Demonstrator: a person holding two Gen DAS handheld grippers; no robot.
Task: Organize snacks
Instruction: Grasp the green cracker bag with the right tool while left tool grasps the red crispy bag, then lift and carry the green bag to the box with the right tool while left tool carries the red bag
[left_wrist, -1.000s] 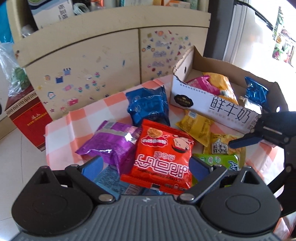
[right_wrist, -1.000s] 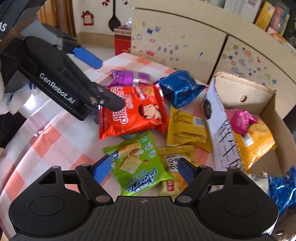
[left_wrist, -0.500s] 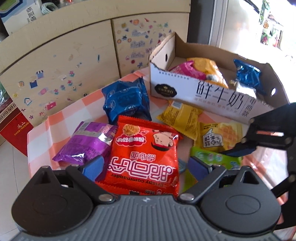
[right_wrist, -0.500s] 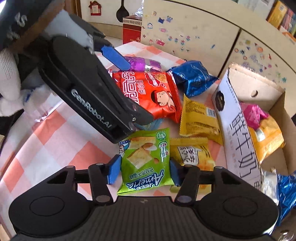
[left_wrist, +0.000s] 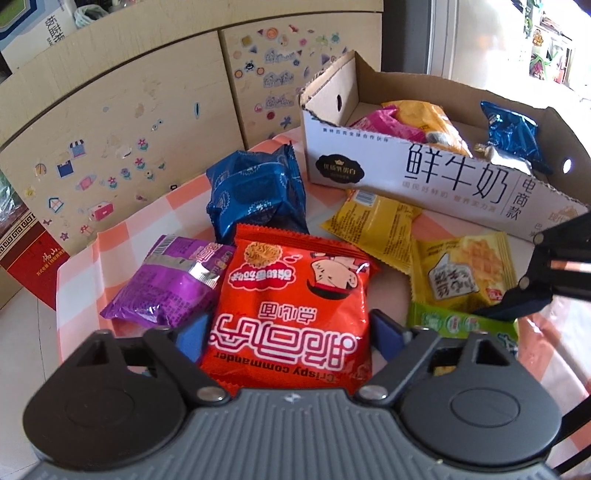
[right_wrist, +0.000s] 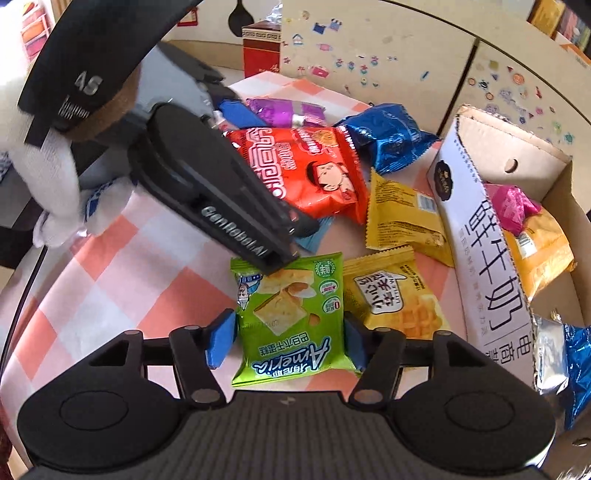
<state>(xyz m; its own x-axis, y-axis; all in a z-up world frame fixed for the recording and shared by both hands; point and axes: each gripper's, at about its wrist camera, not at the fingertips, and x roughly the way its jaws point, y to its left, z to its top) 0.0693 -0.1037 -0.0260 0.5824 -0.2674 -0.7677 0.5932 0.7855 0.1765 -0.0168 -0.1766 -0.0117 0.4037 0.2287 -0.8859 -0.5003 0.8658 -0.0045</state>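
Left gripper (left_wrist: 284, 334): low centre of the left wrist view. Its jaws are closing, with the red noodle packet (left_wrist: 291, 310) between the two blue pads. The pads stand at the packet's side edges; firm pressure on the packet cannot be confirmed.

Right gripper (right_wrist: 290, 341): low centre of the right wrist view. Its jaws are opening, with the green cracker packet (right_wrist: 291, 321) between the pads. The right pad touches the packet's edge; the left pad stands just clear of it.

Snack positions, left wrist view:
- purple packet (left_wrist: 166, 280): left of the red packet, touching it.
- blue packet (left_wrist: 258, 192): above the red packet, centre of the frame.
- Plain yellow packet (left_wrist: 373, 229): right of centre, just below the box wall.
- Yellow waffle packet (left_wrist: 461, 273): right side, above the green packet.

All of these lie on the checked orange-and-white tablecloth (left_wrist: 122, 229).

The cardboard milk box (left_wrist: 424, 173) occupies the upper right. It contains a pink packet (left_wrist: 384, 125), an orange-yellow bag (left_wrist: 428, 118) and a second blue bag (left_wrist: 511, 133).

In the right wrist view, a white-gloved hand (right_wrist: 55, 192) holds the left gripper at the upper left.
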